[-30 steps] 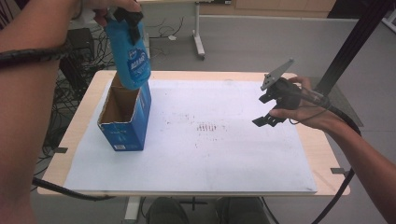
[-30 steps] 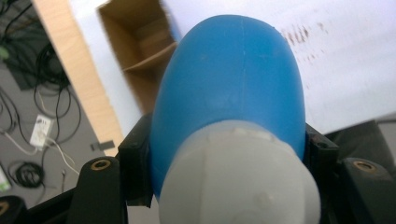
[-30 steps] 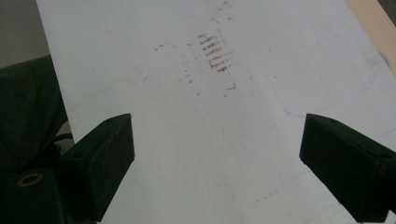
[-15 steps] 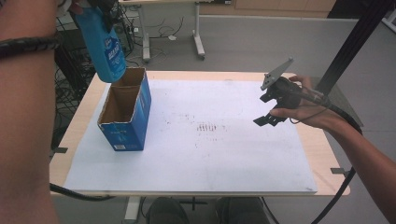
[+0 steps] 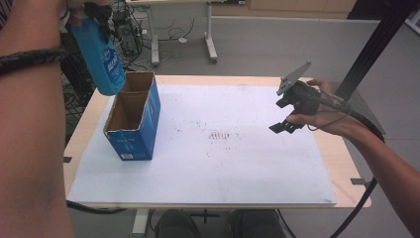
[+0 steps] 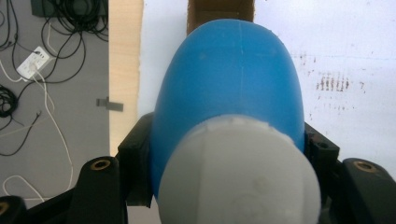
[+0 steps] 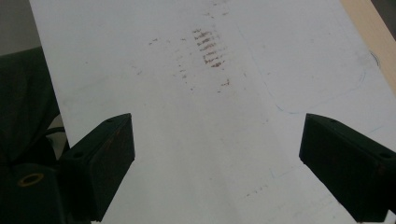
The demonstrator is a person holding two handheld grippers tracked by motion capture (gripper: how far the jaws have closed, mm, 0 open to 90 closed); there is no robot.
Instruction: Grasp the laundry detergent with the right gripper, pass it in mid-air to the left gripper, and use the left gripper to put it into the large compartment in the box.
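Note:
A blue bottle (image 5: 101, 59) with a white cap (image 6: 238, 172) hangs in the air, cap end up, above the table's far left edge. My left gripper (image 5: 94, 10) is shut on it near the top; in the left gripper view the black jaws press on both sides of the bottle (image 6: 229, 79). Just below and right of the bottle stands an open blue cardboard box (image 5: 133, 119), its brown inside showing (image 6: 219, 9). My right gripper (image 5: 286, 126) hovers over the table's right side, open, with nothing between its jaws (image 7: 217, 168).
A white sheet (image 5: 223, 163) with faint brown marks covers the wooden table (image 5: 341, 148). Cables and a power strip (image 6: 35, 63) lie on the floor to the left. A desk frame (image 5: 210, 44) stands behind the table, and a black post (image 5: 376, 44) rises at the far right.
The left gripper has carried the blue bottle from the box's mouth up and to the left, so it now hangs clear of the box. The right gripper has stayed put.

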